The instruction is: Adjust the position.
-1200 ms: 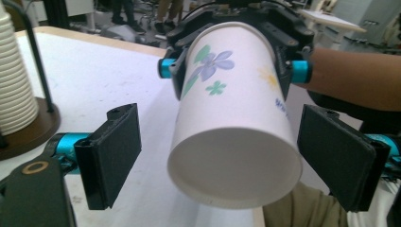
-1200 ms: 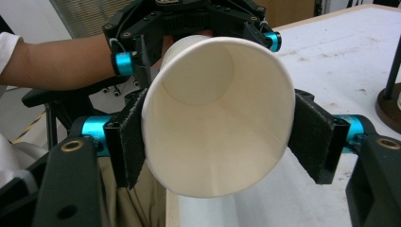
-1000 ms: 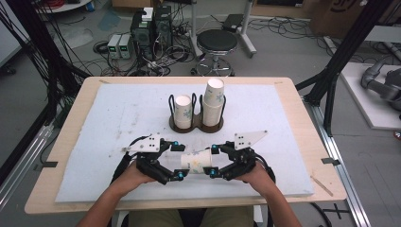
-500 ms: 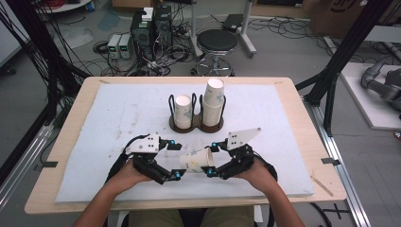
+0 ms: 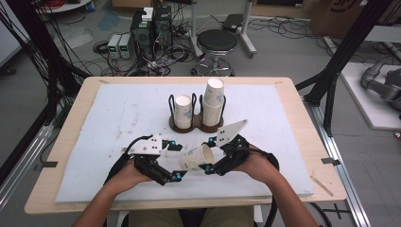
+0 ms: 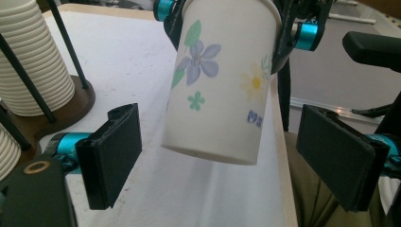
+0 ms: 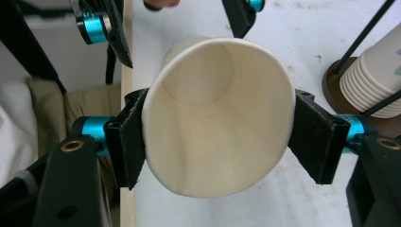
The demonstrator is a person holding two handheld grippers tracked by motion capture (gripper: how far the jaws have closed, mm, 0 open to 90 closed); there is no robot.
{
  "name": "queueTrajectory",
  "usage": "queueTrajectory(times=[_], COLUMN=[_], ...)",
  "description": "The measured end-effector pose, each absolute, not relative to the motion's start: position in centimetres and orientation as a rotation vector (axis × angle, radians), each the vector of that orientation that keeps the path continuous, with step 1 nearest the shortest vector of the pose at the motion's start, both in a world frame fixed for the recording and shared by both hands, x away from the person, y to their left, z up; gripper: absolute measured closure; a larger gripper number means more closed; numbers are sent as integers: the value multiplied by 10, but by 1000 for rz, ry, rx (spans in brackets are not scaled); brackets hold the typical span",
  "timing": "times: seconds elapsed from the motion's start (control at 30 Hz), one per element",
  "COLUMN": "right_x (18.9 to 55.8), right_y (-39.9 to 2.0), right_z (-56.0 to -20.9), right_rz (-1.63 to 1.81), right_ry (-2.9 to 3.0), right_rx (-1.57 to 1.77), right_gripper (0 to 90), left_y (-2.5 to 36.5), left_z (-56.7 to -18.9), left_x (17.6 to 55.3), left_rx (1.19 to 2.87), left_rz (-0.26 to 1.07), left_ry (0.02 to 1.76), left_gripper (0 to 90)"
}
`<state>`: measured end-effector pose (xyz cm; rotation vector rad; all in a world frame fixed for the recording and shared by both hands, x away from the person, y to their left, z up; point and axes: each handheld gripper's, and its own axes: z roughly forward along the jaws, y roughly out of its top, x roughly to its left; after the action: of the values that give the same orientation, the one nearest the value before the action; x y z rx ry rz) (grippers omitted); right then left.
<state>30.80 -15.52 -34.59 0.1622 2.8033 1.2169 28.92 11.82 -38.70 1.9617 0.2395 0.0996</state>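
Note:
A white paper cup [image 5: 191,160] with printed flowers lies tilted above the table's front middle, and my right gripper [image 5: 207,156] is shut on it near the rim. In the right gripper view the cup [image 7: 217,137] opens toward the camera, squeezed slightly oval between both pads. My left gripper [image 5: 176,161] stands open just left of the cup's base. From the left gripper view the cup [image 6: 222,80] hangs base down, its base level with the left gripper's [image 6: 227,161] pads and apart from both.
A dark wire cup holder [image 5: 176,125] stands at mid table with a short cup stack [image 5: 183,111] and a taller stack [image 5: 213,99]. White padding [image 5: 283,142] covers the wooden table. A stool and cables are on the floor beyond.
The left gripper's jaws have spread apart by the cup's base. The right gripper has turned a little with the cup in it.

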Motion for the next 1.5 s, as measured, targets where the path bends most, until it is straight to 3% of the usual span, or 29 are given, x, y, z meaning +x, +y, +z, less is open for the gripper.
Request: queueTrajectory(times=[0.63, 1.5], right_x=[310, 308], right_y=[-117, -101], right_z=[-326, -329], right_rz=[853, 732], right_ry=[2906, 2952], right_rx=[-22, -93], right_gripper=[291, 290], left_y=[108, 94], left_z=[-388, -393], left_x=[290, 296], left_rx=[2081, 2150], left_rz=[133, 61], left_ry=[214, 197], left_gripper=[166, 254])
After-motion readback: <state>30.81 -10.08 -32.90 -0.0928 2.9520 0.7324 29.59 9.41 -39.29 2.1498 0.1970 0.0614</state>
